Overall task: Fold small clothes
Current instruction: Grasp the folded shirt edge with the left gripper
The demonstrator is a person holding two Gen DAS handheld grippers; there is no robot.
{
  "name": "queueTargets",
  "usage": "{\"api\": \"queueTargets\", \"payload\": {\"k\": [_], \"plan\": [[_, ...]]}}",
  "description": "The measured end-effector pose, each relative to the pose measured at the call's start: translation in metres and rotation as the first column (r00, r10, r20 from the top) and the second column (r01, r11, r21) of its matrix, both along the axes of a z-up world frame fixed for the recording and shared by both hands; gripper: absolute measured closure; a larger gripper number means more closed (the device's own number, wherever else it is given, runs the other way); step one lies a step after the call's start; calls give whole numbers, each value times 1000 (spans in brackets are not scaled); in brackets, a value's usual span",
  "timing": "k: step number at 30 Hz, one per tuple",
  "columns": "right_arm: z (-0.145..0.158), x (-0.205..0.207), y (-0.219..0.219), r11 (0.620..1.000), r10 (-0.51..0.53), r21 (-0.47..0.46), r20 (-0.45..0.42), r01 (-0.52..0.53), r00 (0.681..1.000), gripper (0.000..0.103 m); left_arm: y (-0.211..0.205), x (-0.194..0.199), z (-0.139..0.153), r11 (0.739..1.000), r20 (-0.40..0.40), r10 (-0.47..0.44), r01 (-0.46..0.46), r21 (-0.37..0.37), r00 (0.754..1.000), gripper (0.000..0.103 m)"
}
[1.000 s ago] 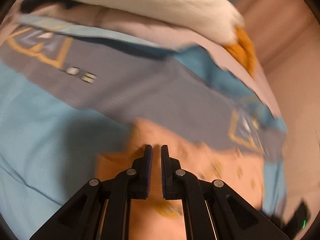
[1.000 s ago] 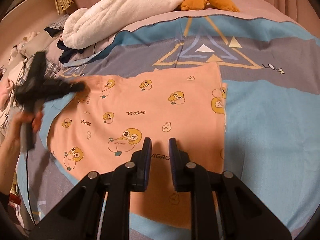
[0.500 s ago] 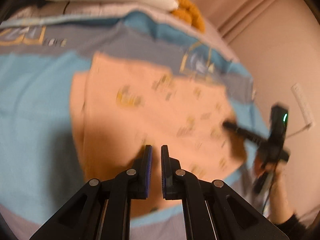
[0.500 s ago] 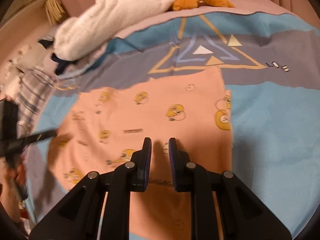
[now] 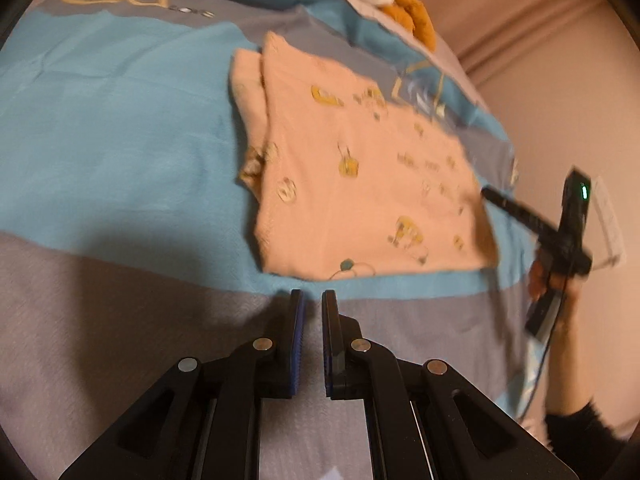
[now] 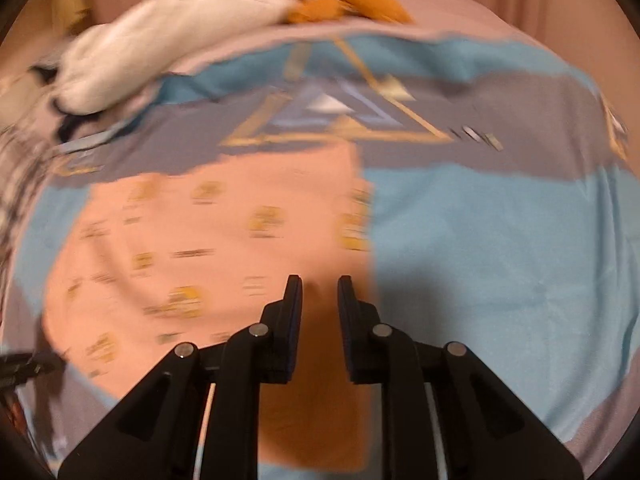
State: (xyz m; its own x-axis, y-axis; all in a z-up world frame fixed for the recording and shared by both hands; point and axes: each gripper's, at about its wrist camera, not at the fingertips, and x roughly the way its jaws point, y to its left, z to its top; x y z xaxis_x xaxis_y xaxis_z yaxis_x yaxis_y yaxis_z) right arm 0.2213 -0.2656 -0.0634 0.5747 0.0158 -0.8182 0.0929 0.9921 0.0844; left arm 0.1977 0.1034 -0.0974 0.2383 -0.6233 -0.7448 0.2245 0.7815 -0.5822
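A peach garment (image 5: 360,184) printed with yellow ducks lies folded flat on the bed cover, one layer edge showing along its left side. My left gripper (image 5: 311,300) is shut and empty. It hovers over the grey band just short of the garment's near edge. My right gripper (image 6: 319,284) hangs over the garment (image 6: 224,240) near its right edge. Its jaws are opening, a narrow gap with nothing between them. In the left wrist view the right gripper (image 5: 486,194) points at the garment's far right corner, held by a hand (image 5: 560,280). The left gripper's tip (image 6: 24,366) shows at the right view's lower left.
The blue and grey bed cover (image 6: 500,240) carries a triangle print behind the garment. A white fluffy blanket (image 6: 172,40) and an orange plush (image 6: 340,0) lie at the back. Checked cloth (image 6: 16,168) sits at the far left. A pink curtain (image 5: 540,40) bounds the right.
My left gripper has drawn back off the garment, which now lies wholly ahead of it. In the right view it has slid from the left edge down to the lower left corner.
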Motion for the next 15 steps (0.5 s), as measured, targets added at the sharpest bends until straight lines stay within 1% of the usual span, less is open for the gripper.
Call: {"api": "queueTargets", "payload": {"k": [2,4,5,6,8,11,13,14,15], "plan": [[8,-5,28,993,113,34,36,-114,993,84,10,7,4,997,-3,60,-60,-46,998,101],[9,-4,50,980,187,56,47,-189,981,84,16,19,5,991,-16,111,-111,-70,994,97],[7,-1,67,970,230,67,46,-233,972,84,14,24,5,989,-18,122,-123,-78,992,89],[4,1,77,964,253,72,46,-255,967,84,13,29,5,988,-20,129,-130,-87,991,78],[-5,6,100,952,295,76,35,-297,955,84,10,42,2,980,-35,160,-163,-115,986,66],[-16,13,116,944,318,80,25,-319,948,84,9,61,-2,970,-41,198,-202,-134,979,66],[-29,13,123,941,326,96,-4,-324,945,82,10,72,-5,968,-47,208,-213,-132,977,66],[-38,12,127,939,334,93,-32,-330,942,81,12,76,-7,967,-48,216,-220,-131,975,66],[-42,9,128,937,342,82,-39,-338,939,81,13,80,-8,965,-49,221,-225,-132,974,66]]}}
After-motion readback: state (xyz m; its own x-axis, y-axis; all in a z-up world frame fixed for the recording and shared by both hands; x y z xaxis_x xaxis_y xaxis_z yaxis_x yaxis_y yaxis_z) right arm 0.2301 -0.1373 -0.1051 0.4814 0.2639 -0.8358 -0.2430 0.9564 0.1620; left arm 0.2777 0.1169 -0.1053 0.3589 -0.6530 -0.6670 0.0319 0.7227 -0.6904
